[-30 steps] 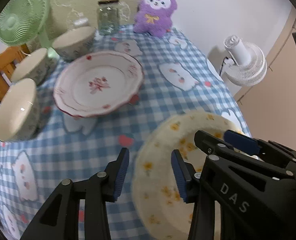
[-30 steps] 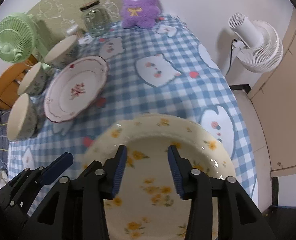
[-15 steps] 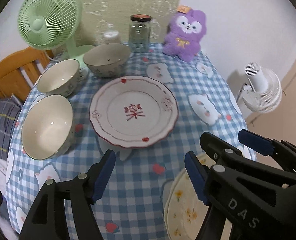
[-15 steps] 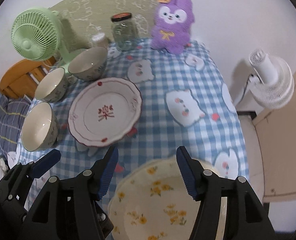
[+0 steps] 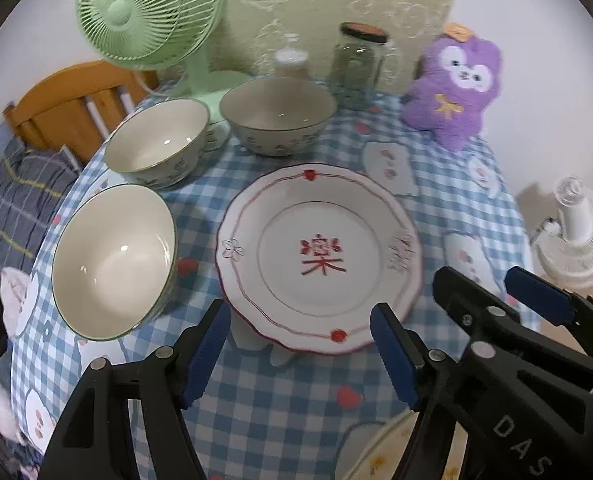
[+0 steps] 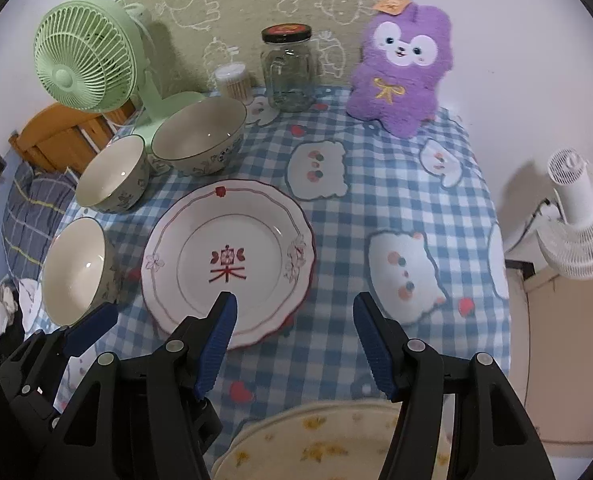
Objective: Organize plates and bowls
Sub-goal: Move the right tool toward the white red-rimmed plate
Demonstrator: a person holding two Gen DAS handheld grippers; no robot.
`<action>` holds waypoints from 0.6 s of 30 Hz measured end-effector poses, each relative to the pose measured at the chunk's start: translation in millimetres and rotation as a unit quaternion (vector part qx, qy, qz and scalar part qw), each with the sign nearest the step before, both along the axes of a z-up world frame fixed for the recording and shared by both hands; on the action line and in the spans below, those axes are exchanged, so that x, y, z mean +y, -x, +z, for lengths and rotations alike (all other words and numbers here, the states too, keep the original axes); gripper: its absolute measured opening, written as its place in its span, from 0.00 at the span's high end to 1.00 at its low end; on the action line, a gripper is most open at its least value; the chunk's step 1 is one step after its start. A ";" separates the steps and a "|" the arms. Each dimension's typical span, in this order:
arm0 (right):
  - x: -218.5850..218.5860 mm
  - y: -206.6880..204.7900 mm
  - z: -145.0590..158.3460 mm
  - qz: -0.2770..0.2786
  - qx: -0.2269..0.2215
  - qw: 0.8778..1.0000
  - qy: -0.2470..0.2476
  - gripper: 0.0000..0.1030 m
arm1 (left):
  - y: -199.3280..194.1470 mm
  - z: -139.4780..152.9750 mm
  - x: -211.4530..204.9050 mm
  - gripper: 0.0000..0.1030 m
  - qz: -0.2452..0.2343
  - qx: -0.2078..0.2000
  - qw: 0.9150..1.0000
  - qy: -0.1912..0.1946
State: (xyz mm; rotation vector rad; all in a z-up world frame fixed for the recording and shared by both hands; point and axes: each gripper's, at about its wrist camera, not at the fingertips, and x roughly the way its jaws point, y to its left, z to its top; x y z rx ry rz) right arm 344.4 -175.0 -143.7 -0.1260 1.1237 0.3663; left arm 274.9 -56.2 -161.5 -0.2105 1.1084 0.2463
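Crockery mostly unsorted: left gripper (image 5: 300, 350) and right gripper (image 6: 294, 346), both spread apart and empty, hover with red-patterned plate (image 5: 320, 256) just ahead, three separate bowls (image 5: 114, 260) ahead-left, yellow-flowered plate (image 6: 328, 444) beneath them, nothing stacked yet.

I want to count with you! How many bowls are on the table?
3. One bowl sits at the back by the green fan, one is in the middle of the row, and one is nearest, left of the red-patterned plate. None seem hidden.
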 end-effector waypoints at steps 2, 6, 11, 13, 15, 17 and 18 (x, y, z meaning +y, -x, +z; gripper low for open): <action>3.2 -7.3 -5.5 0.007 0.002 1.000 0.000 0.38 | -4.5 -7.1 3.9 0.28 0.011 0.003 1.000 0.002; 9.7 -17.9 -19.0 0.015 0.007 1.000 -0.005 0.37 | -12.0 -21.1 9.8 0.28 0.028 0.014 1.000 0.004; 17.2 -26.2 -32.3 0.024 0.013 1.000 -0.012 0.37 | -16.4 -33.9 13.6 0.28 0.039 0.027 0.999 -0.009; 18.8 -28.8 -36.3 0.026 0.014 0.999 -0.014 0.38 | -16.7 -38.8 17.1 0.29 0.050 0.032 0.998 -0.012; 19.8 -31.0 -39.9 0.026 0.015 0.999 -0.016 0.38 | -17.2 -42.0 19.2 0.29 0.055 0.037 0.998 -0.007; 21.0 -32.7 -43.5 0.027 0.017 0.999 -0.018 0.38 | -18.2 -45.4 19.9 0.29 0.057 0.041 0.997 -0.008; 21.8 -33.3 -45.2 0.028 0.018 0.999 -0.018 0.38 | -19.2 -47.7 20.2 0.30 0.058 0.043 0.997 -0.009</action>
